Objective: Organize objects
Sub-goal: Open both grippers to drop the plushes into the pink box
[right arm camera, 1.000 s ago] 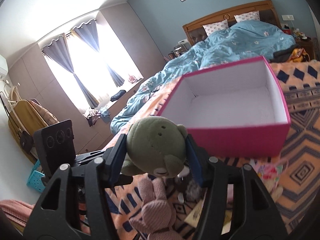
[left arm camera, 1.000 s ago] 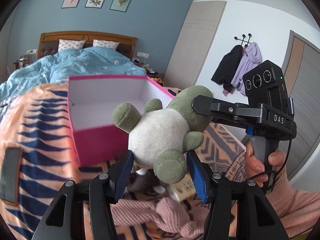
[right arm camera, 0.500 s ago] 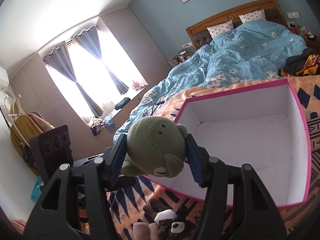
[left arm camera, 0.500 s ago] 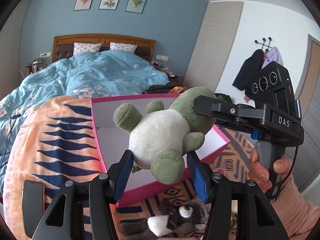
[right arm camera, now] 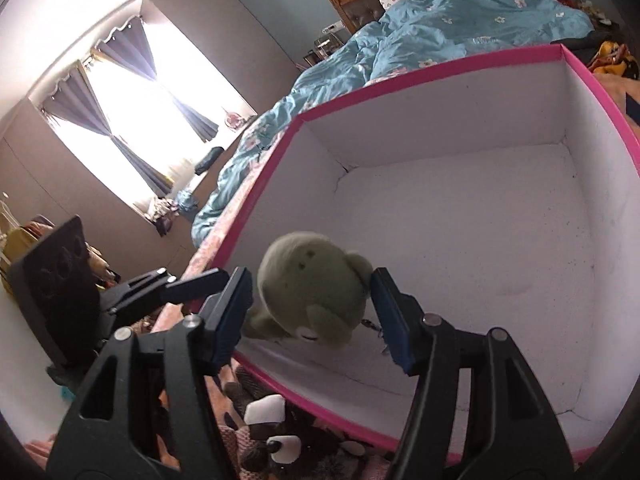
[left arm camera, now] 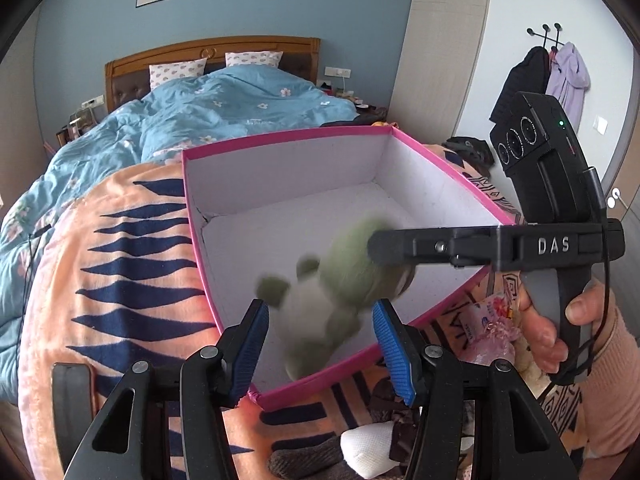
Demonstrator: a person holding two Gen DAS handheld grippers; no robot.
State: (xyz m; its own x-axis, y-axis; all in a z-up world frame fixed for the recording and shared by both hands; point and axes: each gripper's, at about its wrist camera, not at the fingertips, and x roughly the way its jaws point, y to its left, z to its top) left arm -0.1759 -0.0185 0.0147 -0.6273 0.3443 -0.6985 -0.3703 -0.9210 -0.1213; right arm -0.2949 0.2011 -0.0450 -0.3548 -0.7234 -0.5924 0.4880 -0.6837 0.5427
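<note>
Bed blanket (left arm camera: 120, 264) | pink box (left arm camera: 288, 140) | green plush (right arm camera: 312, 288) above its white floor

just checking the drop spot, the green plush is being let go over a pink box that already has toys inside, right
Not quite. The green plush is between the opening jaws of the right gripper over the pink box, but the box is empty: the right wrist view shows only its bare white floor. The other toys lie outside it on the blanket.

A green plush toy (right arm camera: 310, 284) sits between the right gripper (right arm camera: 310, 312)'s blue-padded fingers (right arm camera: 386, 312), whose jaws are opening, above the white inside of a pink box (right arm camera: 420, 80). A blue duvet (right arm camera: 460, 24) lies beyond the box.
</note>
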